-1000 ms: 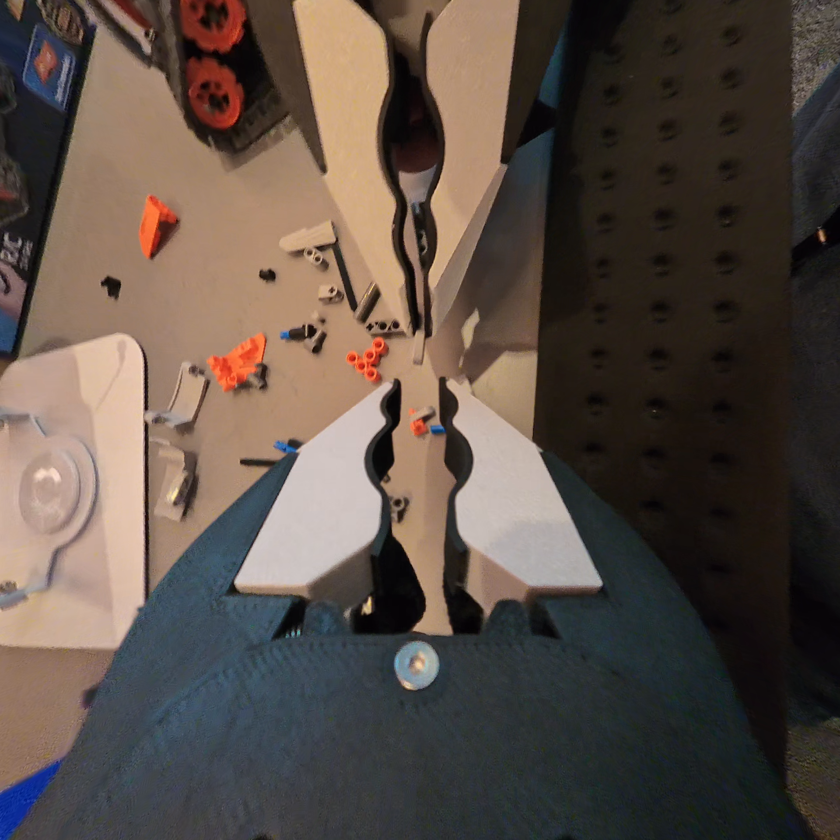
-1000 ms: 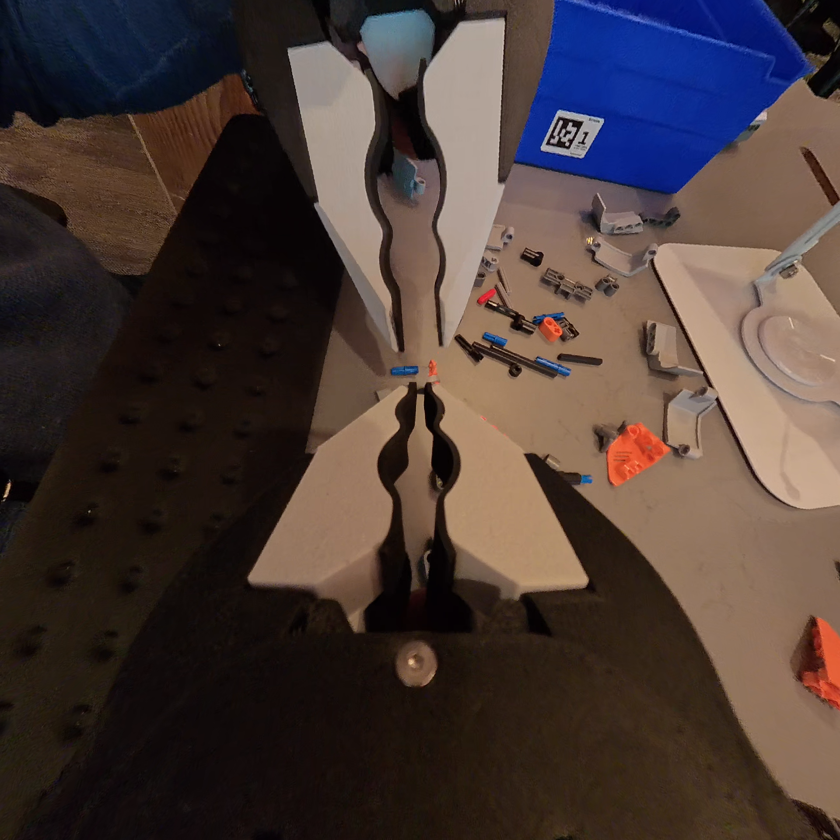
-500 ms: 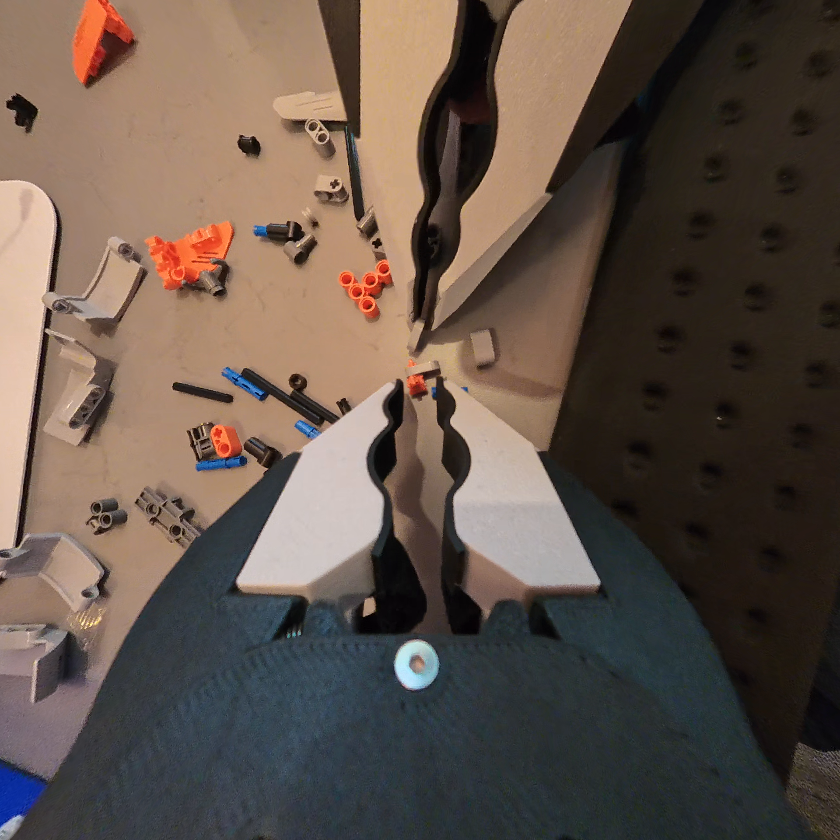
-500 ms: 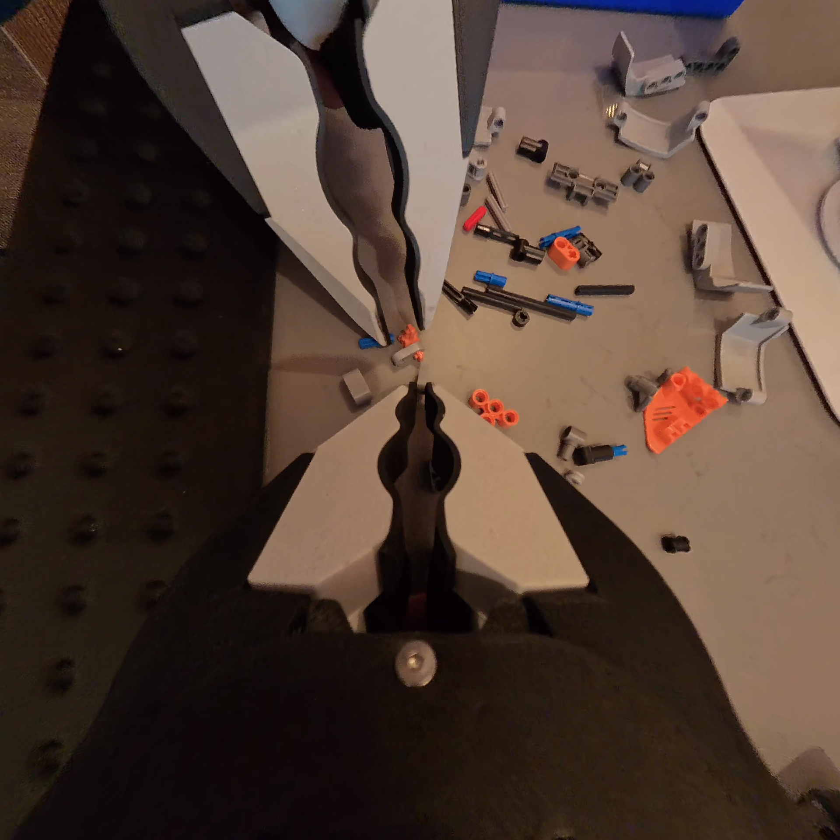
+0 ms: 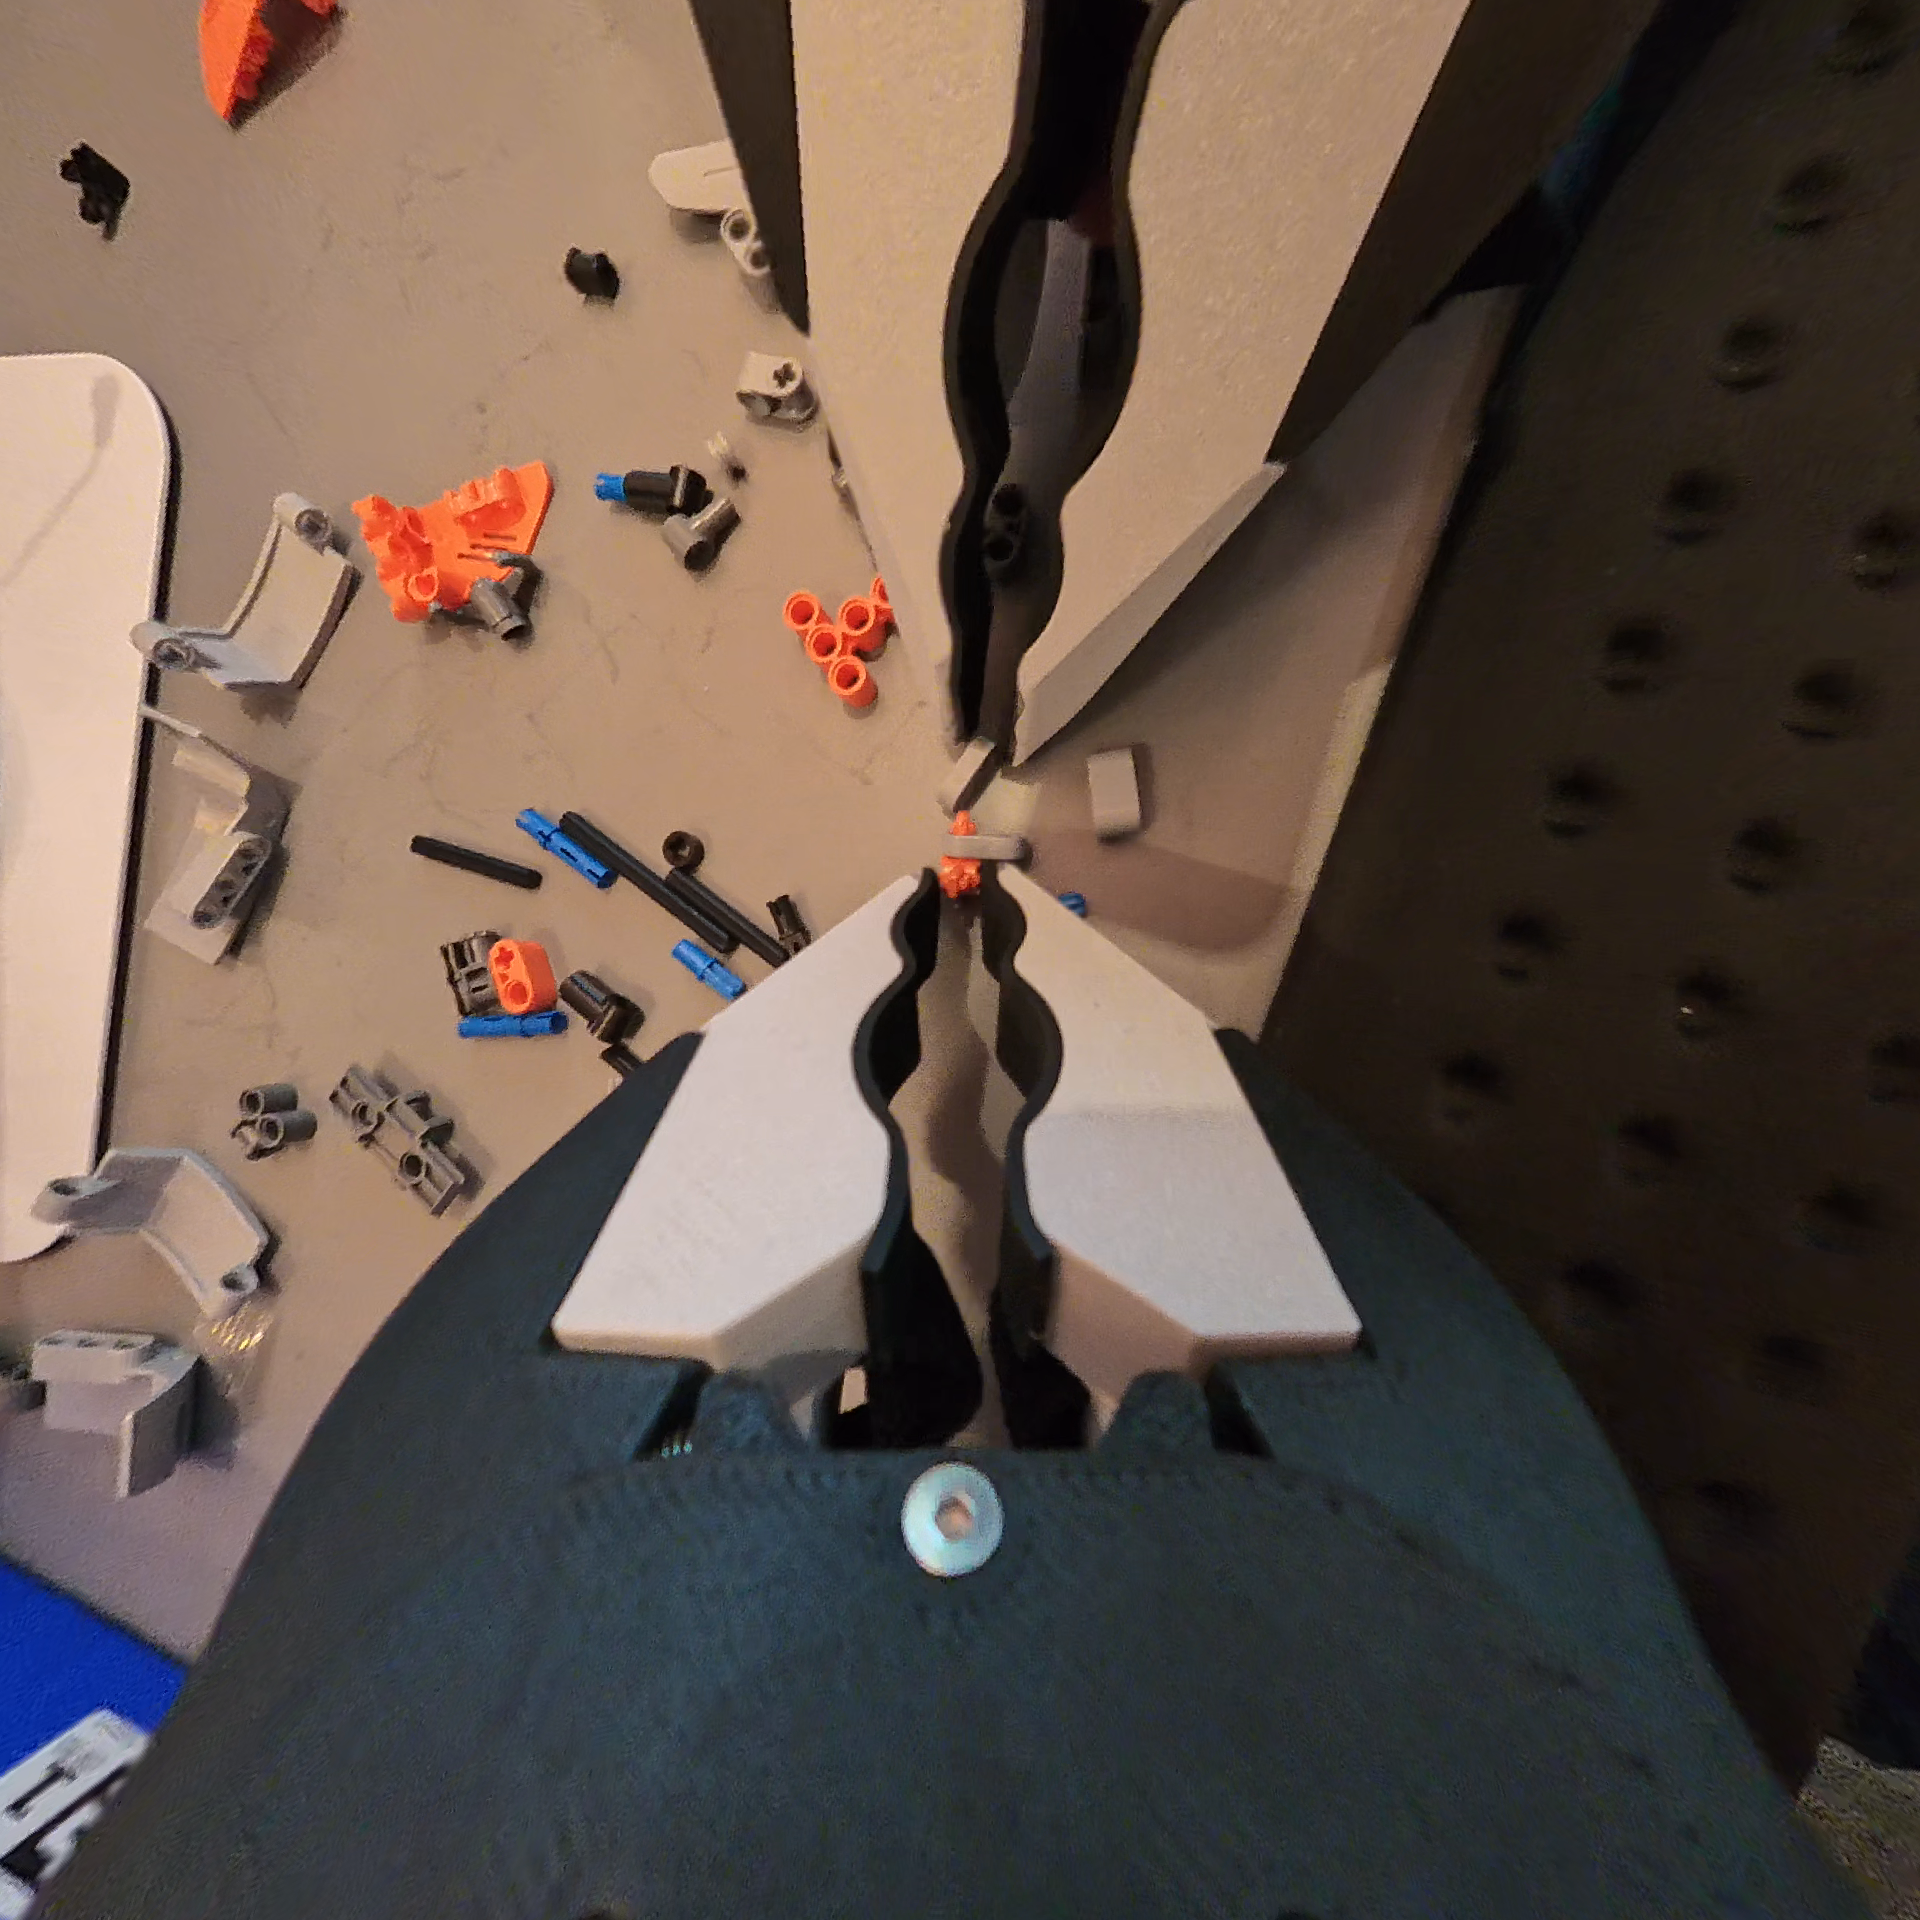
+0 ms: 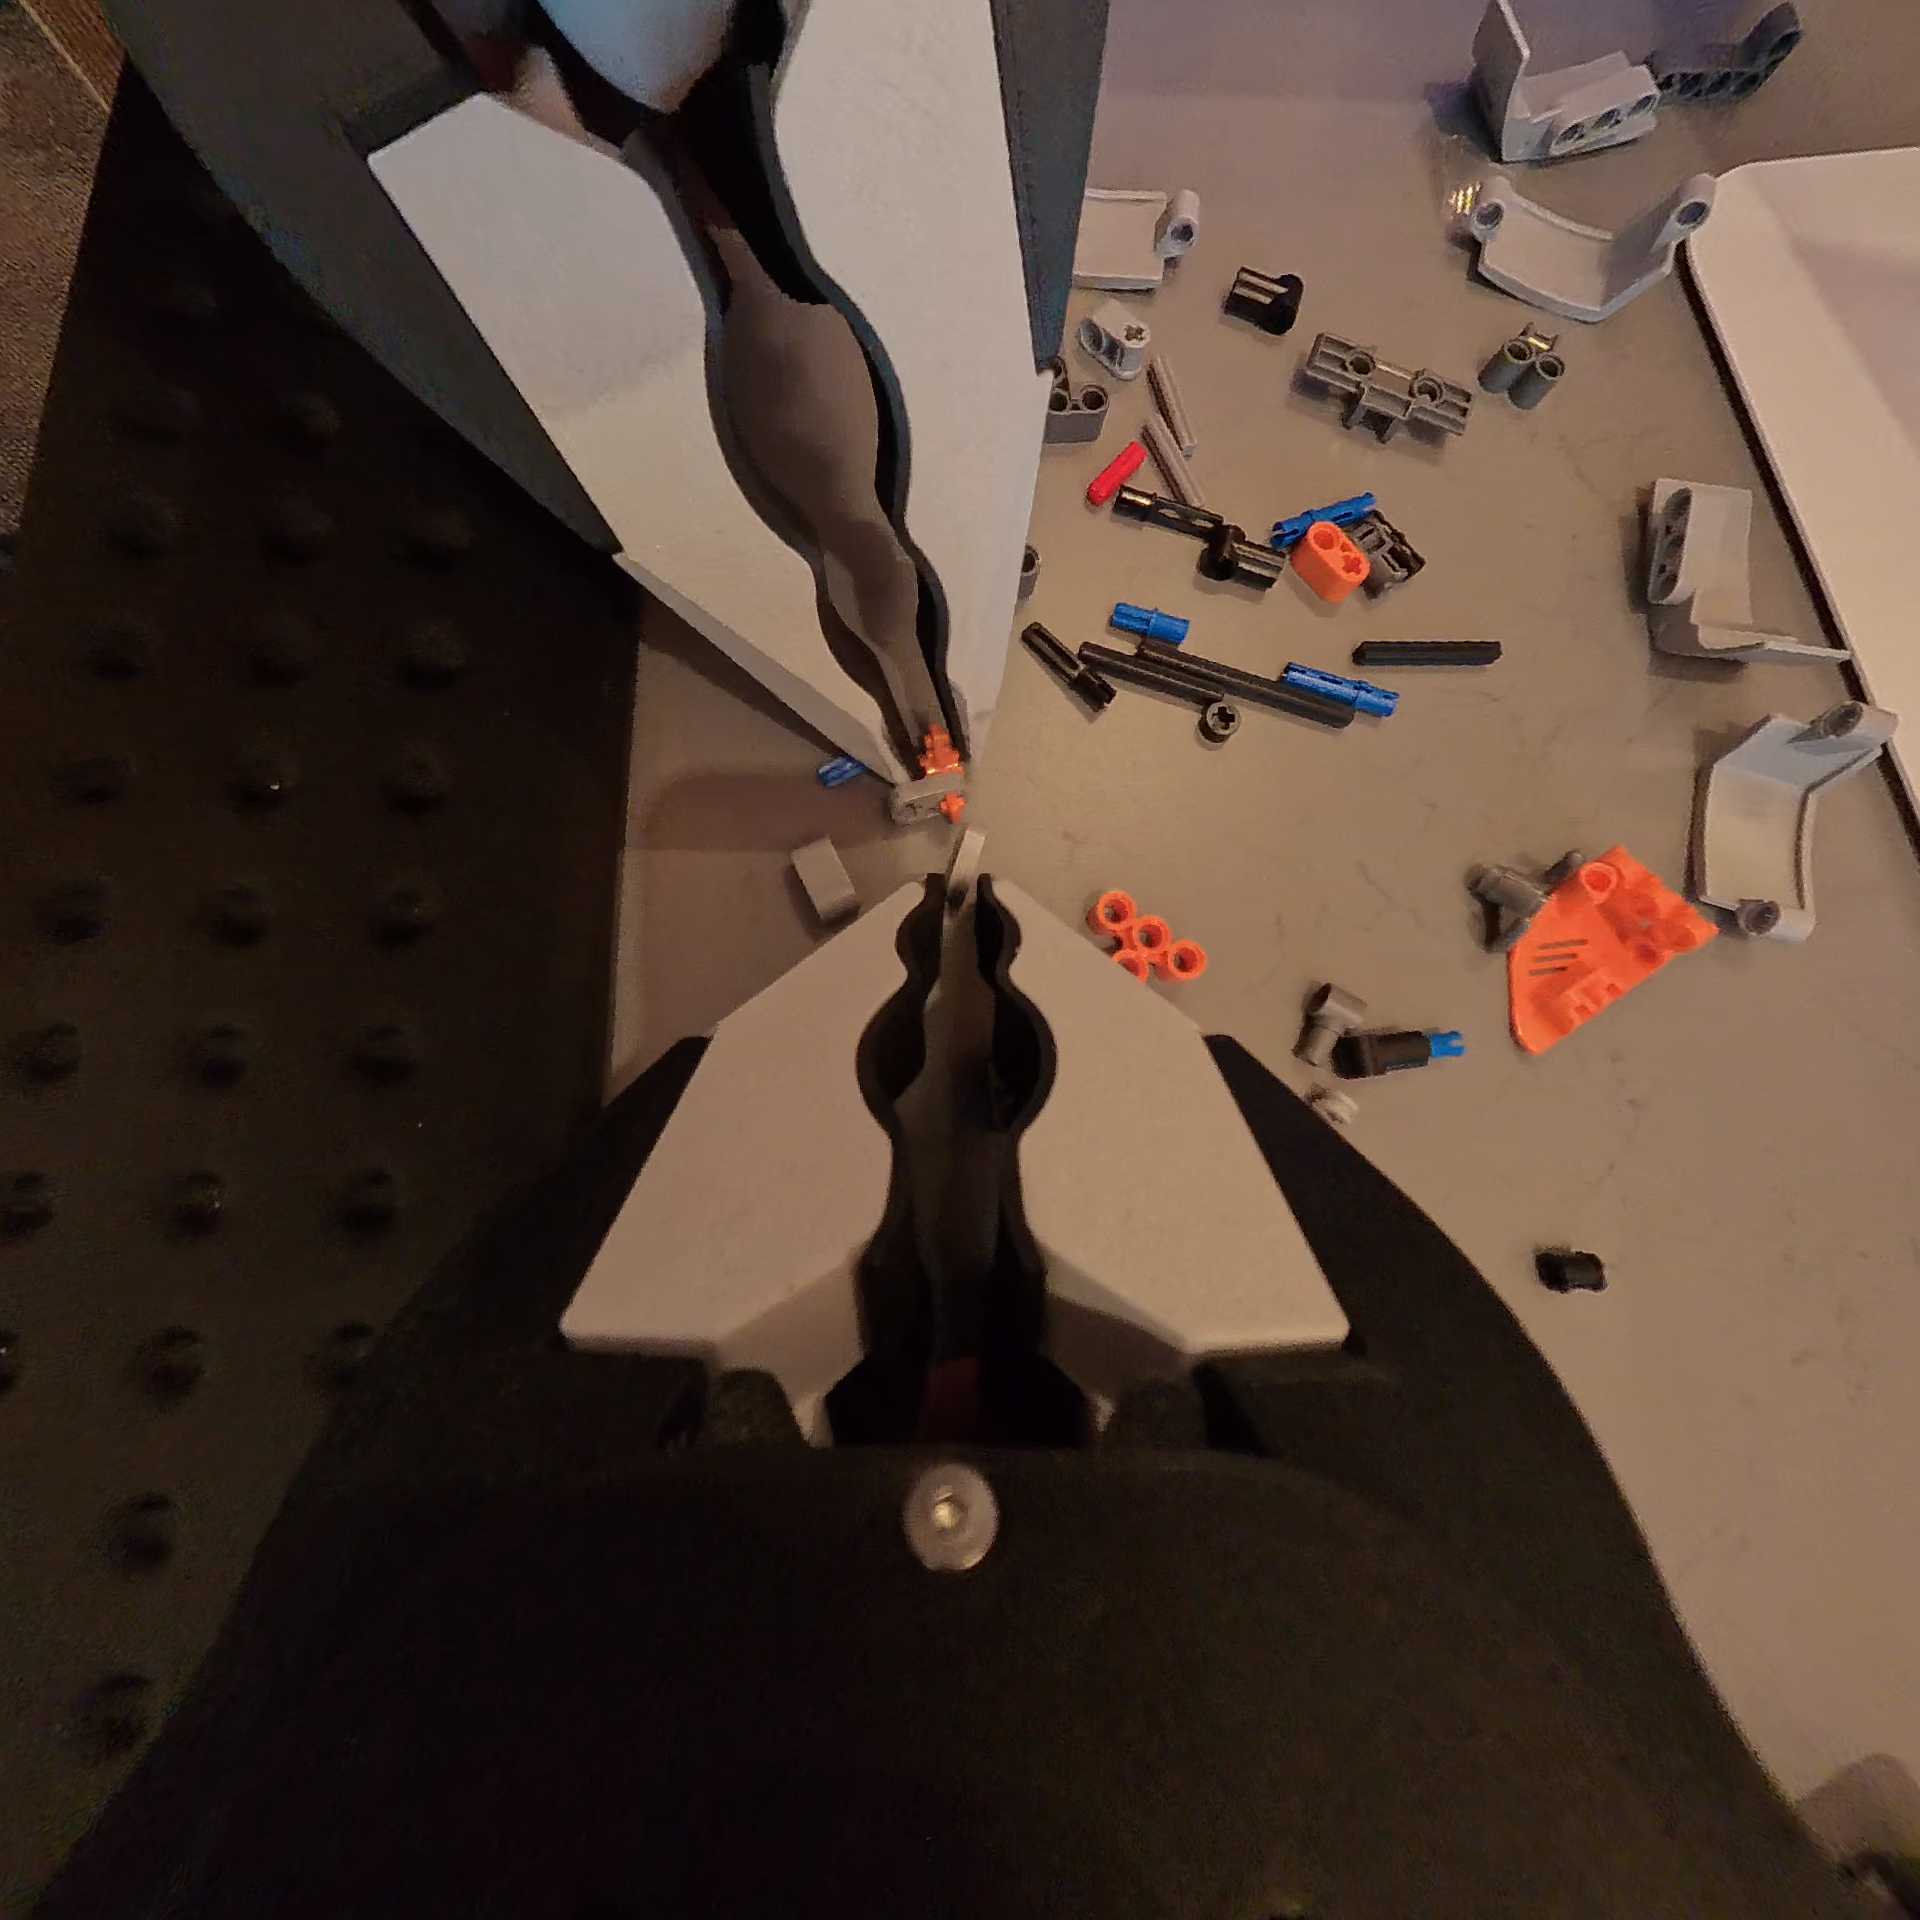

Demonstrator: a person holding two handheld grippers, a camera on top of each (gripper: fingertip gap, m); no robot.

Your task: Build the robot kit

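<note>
Near the surface's edge by the dark studded mat point(image 6: 312, 935), the left tongs point(image 5: 961, 891) pinch a small orange pin point(image 5: 958, 876) bearing a grey connector point(image 5: 992, 847), nearly touching the grey piece point(image 6: 966, 857) nipped in the right tongs point(image 6: 961, 888).

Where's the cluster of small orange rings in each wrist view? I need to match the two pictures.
Left wrist view: cluster of orange rings, upper middle, left of the far gripper's tip.
Right wrist view: same cluster, centre, just right of this gripper's jaws.
Shared landmark: the orange panel piece on the grey table.
</note>
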